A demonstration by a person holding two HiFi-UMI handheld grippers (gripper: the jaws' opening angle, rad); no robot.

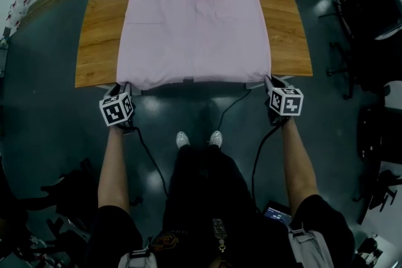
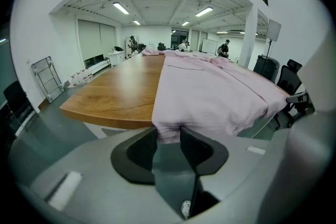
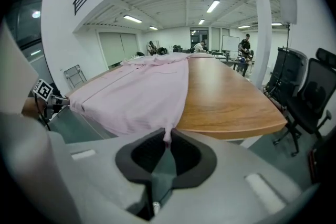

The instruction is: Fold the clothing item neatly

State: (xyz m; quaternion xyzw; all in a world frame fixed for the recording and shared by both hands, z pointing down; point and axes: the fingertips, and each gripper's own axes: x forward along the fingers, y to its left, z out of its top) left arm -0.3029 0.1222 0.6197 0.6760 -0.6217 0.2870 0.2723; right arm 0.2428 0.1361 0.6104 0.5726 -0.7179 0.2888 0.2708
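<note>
1. Lying flat on one wooden table (image 1: 100,41) is one pink garment (image 1: 195,22). Its two short sleeves are spread at the far end, and its hem hangs just over the near edge.
2. Two grippers are in use, one at each near corner of the hem.
3. The left gripper (image 1: 125,86) has a thick bunch of the hem corner between its jaws. In the left gripper view the cloth fills the gap of the left gripper (image 2: 168,134) and both pads press on it, so the jaws stand partly apart around the fold.
4. The right gripper (image 1: 271,81) pinches the other hem corner. In the right gripper view the jaws of the right gripper (image 3: 167,139) are nearly together on a thin pinch of pink cloth.
5. Two marker cubes show, one per gripper: the left cube (image 1: 116,108) and the right cube (image 1: 286,101). Their faces carry black-and-white square patterns, with no letters or words.
6. Two black cables (image 1: 151,163) trail from the grippers back towards the person.
7. Two white shoes (image 1: 182,139) stand on the dark floor between the arms.
8. Two black office chairs (image 3: 315,99) stand to the right of the table in the right gripper view.
9. A print on the person's dark clothing (image 1: 220,235) is too small to read.
</note>
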